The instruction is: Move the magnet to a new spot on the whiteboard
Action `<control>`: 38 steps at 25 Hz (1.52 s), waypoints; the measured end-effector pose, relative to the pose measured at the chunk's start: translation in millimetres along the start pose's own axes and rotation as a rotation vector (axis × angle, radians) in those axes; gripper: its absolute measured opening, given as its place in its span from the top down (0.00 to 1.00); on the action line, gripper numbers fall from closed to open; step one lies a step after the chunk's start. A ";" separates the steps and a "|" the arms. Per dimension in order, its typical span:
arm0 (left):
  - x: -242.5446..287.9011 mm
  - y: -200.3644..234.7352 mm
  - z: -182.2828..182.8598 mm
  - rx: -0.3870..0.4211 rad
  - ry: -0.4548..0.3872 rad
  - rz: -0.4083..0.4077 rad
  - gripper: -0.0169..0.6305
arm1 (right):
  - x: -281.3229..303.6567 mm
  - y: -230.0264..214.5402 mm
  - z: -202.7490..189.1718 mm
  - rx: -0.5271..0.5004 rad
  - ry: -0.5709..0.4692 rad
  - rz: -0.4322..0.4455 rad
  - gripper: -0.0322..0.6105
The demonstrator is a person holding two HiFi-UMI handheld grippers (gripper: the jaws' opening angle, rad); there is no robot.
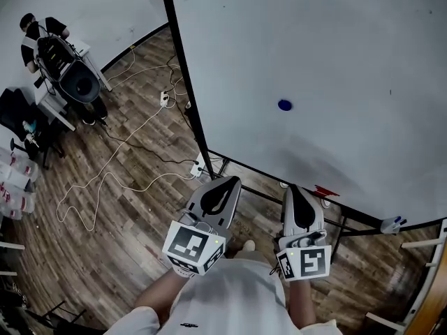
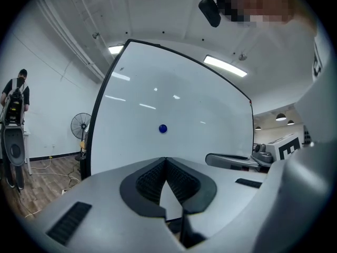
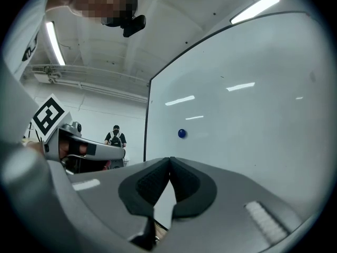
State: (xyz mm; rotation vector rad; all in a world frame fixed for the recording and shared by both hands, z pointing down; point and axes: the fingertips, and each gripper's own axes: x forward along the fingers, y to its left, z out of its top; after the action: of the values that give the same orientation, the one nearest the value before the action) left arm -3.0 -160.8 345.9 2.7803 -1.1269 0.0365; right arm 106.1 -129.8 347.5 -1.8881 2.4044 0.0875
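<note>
A small round blue magnet sticks on the large whiteboard, alone on its white surface. It also shows in the left gripper view as the magnet and in the right gripper view as the magnet, well ahead of both jaw pairs. My left gripper and right gripper hang low in front of the board's bottom edge, side by side, away from the magnet. Both are shut with nothing between the jaws; the left gripper and right gripper show tips touching.
The whiteboard's black frame and stand rise from a wood floor. White cables and a power strip lie on the floor at left. A person stands by equipment at far left. A red item and a blue-capped item rest on the board's tray.
</note>
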 end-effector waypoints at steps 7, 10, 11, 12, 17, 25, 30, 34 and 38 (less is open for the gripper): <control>27.2 -11.5 11.7 0.045 -0.025 -0.007 0.96 | 0.7 -20.1 10.6 -0.019 -0.024 -0.011 0.95; 40.6 -14.8 13.8 0.054 -0.025 -0.020 0.96 | 2.4 -25.7 14.2 -0.027 -0.030 -0.006 0.95; 43.8 -16.0 13.5 0.052 -0.025 -0.024 0.96 | 1.4 -27.1 14.4 -0.027 -0.030 -0.005 0.95; 46.3 -17.2 14.1 0.052 -0.026 -0.026 0.96 | 0.2 -28.4 14.5 -0.026 -0.029 -0.005 0.95; 60.0 -18.2 30.3 0.063 -0.056 -0.030 0.87 | 0.0 -33.4 15.2 -0.012 -0.031 -0.014 0.95; 82.6 -21.6 46.4 0.061 -0.081 -0.012 0.81 | 0.1 -40.7 17.1 -0.008 -0.036 -0.012 0.95; 98.9 -22.6 49.3 0.073 -0.080 -0.001 0.76 | -0.9 -44.8 17.4 -0.006 -0.048 -0.007 0.95; 109.5 -21.3 53.2 0.075 -0.084 0.016 0.75 | -0.3 -50.9 17.0 -0.004 -0.047 -0.004 0.95; 122.2 -15.9 57.5 0.084 -0.087 0.032 0.73 | 1.9 -57.3 15.2 0.001 -0.045 -0.005 0.95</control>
State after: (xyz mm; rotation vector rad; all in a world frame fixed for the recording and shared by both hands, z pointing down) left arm 94.2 -242.0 296.2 2.8623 -1.2178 -0.0350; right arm 161.8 -143.7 332.6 -1.8714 2.3702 0.1273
